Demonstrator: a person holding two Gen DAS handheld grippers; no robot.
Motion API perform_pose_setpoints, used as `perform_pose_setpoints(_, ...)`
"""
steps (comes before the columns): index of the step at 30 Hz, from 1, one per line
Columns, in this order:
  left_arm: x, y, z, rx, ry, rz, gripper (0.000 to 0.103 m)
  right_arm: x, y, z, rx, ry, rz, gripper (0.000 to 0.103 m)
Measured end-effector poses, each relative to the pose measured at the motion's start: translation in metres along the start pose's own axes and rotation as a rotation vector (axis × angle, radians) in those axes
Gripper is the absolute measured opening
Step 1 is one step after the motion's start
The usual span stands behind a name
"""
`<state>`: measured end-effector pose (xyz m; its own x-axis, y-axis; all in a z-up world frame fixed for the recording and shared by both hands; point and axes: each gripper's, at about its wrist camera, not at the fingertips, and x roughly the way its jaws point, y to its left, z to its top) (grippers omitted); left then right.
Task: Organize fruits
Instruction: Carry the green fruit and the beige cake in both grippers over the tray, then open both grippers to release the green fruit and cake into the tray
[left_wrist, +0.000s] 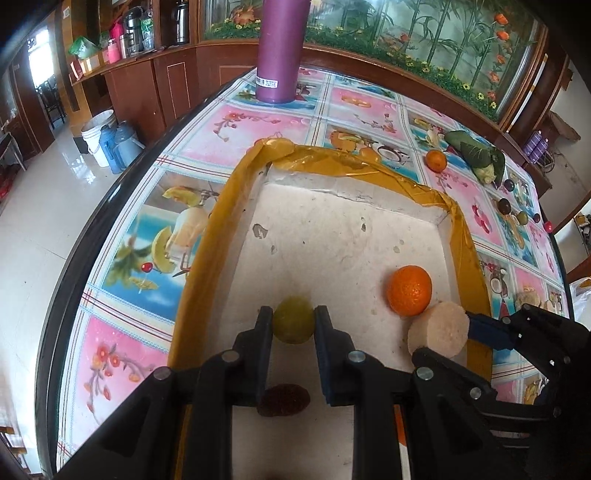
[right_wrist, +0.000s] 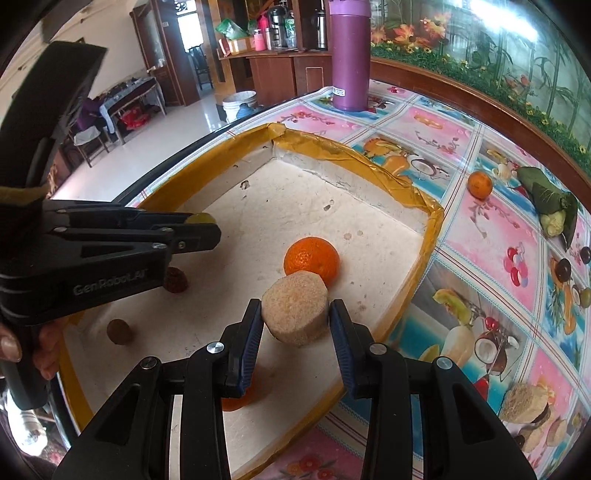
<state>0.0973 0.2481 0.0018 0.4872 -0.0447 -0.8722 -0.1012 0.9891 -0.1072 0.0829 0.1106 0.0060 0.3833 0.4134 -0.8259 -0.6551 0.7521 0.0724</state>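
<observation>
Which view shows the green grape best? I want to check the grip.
The left wrist view: the green grape sits whole between the left gripper's fingers. The right wrist view shows only a yellow-green sliver behind those fingers.

Three oranges (right_wrist: 311, 261), two hand-held grippers (right_wrist: 294, 317)

The left gripper (left_wrist: 293, 319) is angled steeply downward, its jaws pressed closed around a green fruit (left_wrist: 293, 320). The right gripper (right_wrist: 295, 315), at its three o'clock, is clamped on a tan round cake (right_wrist: 294, 306).
</observation>
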Motion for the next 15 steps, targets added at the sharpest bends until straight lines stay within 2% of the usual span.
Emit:
perform_pose_setpoints(5,0.0101,-0.0041,0.0011,0.022,0.029,0.017,0.025,0.0017,0.0021,0.0005,-0.032,0.002,-0.015,0.036)
perform_pose_setpoints(11,0.0107,-0.0069,0.0016,0.050,0.020,0.038,0.025,0.0043,0.0079,0.0017,-0.098,0.003,-0.044,0.036)
perform_pose_setpoints(15,0.0102,-0.0069,0.0016,0.056,0.015,0.037,0.025,0.0036,0.0059,0.0011,-0.095,-0.001,-0.038,0.036)
